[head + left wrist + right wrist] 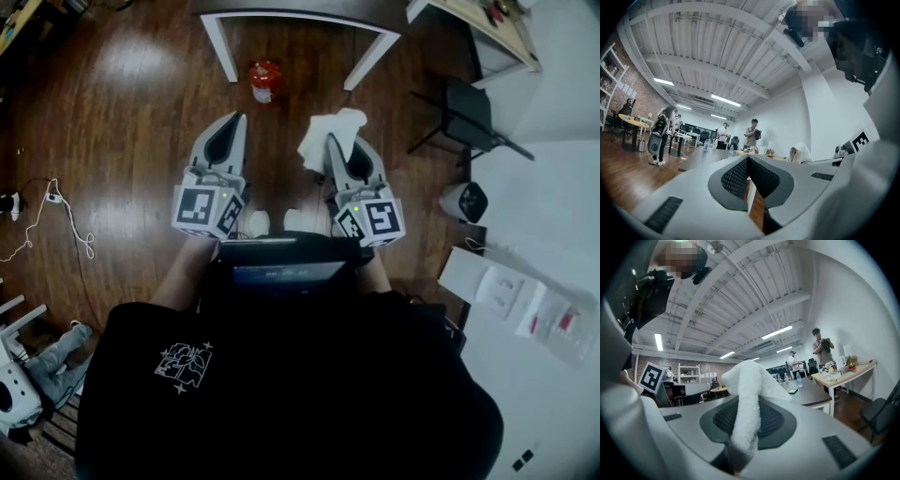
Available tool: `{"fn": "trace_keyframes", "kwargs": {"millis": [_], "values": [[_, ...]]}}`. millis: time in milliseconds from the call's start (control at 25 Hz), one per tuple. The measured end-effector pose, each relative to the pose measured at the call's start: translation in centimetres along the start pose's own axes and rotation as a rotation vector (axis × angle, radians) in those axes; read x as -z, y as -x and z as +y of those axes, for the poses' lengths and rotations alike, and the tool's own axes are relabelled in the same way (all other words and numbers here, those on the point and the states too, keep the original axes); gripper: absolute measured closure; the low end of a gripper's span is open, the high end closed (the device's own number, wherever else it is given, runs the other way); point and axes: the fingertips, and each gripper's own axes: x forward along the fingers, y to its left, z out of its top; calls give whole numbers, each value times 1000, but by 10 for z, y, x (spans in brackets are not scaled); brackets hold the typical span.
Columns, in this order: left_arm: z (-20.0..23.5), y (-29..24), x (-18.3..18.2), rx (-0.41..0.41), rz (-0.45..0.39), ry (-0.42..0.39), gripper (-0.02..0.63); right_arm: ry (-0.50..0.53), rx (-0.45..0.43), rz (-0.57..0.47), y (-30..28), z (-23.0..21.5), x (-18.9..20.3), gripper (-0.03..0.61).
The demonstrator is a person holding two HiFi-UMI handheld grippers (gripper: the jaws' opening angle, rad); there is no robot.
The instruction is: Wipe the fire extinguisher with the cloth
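The fire extinguisher is red. It stands on the brown wood floor, between the two white legs of a table. It is out in front of both grippers, and nothing touches it.

The right gripper has its jaws shut tight on a white cloth. In the right gripper view the cloth is pinched in the middle of the right gripper. Its fluffy end pokes up past the jaw tips. The cloth is near the extinguisher but not on it.

The left gripper points up toward the extinguisher too, just a little to its left. In the left gripper view the jaws of the left gripper are closed, tip against tip. There is nothing between them.

The person wears a black top and holds both grippers side by side, close to the body.

On the right is a white worktop. A clear pack lies on it with something red inside. It is too small to tell what. A white box lies beside it.

In the right gripper view a bottle stands on a brown table far off. I cannot tell what is in it.
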Motion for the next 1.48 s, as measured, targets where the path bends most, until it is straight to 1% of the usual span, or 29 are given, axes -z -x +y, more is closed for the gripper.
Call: {"fn": "trace_keyframes", "kwargs": {"millis": [120, 240, 400, 1480], "values": [[-9, 1, -2, 13, -5, 3, 614, 23, -34, -9, -6, 15, -7, 471], [-15, 2, -6, 22, -10, 1, 614, 32, -50, -9, -7, 19, -11, 471], [-18, 2, -10, 21, -15, 2, 614, 31, -54, -5, -7, 21, -14, 471], [-24, -2, -12, 31, -12, -5, 614, 42, -54, 0, -9, 20, -13, 471]]}}
